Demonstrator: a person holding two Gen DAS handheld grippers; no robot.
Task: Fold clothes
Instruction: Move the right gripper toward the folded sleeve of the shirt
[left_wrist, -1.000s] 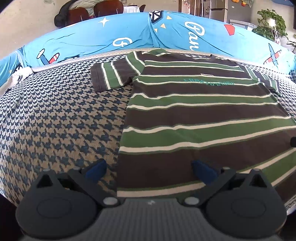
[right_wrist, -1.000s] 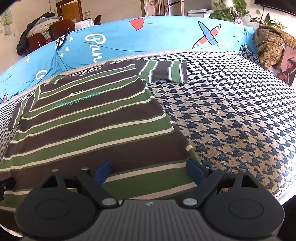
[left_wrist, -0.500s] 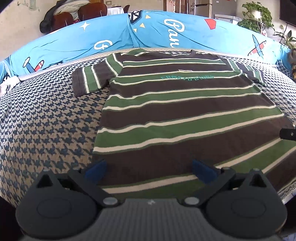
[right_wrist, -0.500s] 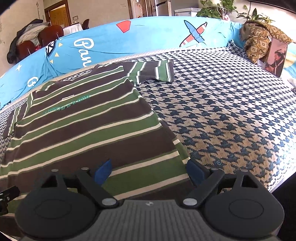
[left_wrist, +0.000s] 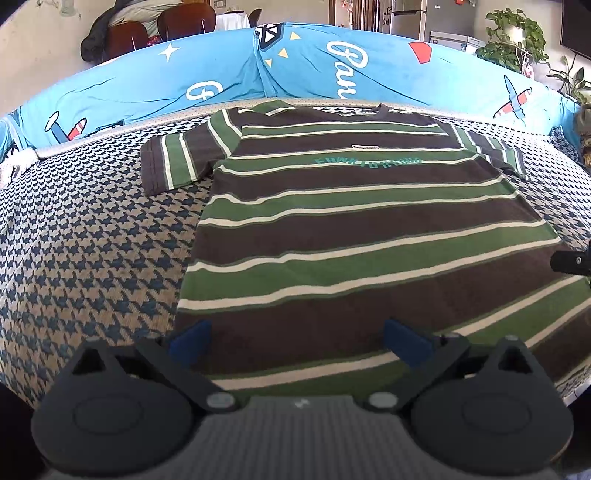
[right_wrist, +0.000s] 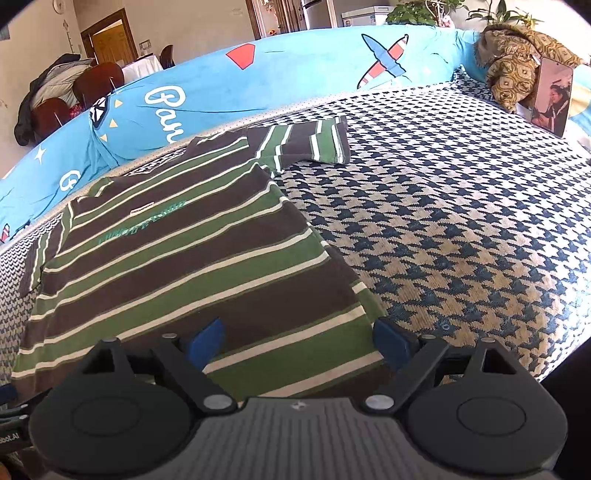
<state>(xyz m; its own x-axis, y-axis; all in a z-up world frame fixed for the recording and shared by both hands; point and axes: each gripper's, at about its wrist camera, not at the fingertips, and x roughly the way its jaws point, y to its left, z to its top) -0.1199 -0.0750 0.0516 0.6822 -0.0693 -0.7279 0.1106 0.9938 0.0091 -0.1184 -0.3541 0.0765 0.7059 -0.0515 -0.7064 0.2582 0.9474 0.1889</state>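
Observation:
A brown, green and white striped T-shirt (left_wrist: 351, 229) lies flat and spread out on the houndstooth bed cover, collar away from me, both sleeves out to the sides. It also shows in the right wrist view (right_wrist: 177, 266). My left gripper (left_wrist: 297, 341) is open and empty, hovering over the shirt's bottom hem near its left corner. My right gripper (right_wrist: 297, 339) is open and empty over the hem near the right corner. A bit of the right gripper (left_wrist: 570, 262) shows at the right edge of the left wrist view.
The houndstooth bed cover (right_wrist: 461, 221) extends to the right and left (left_wrist: 81, 258) of the shirt. A blue printed cushion wall (left_wrist: 295, 70) runs along the far side. A patterned bundle and a photo (right_wrist: 550, 99) stand at the far right corner.
Both grippers have shifted along the hem and drawn back a little; the shirt now sits more centred in the left view. The shirt has not moved. Both jaws stay open.

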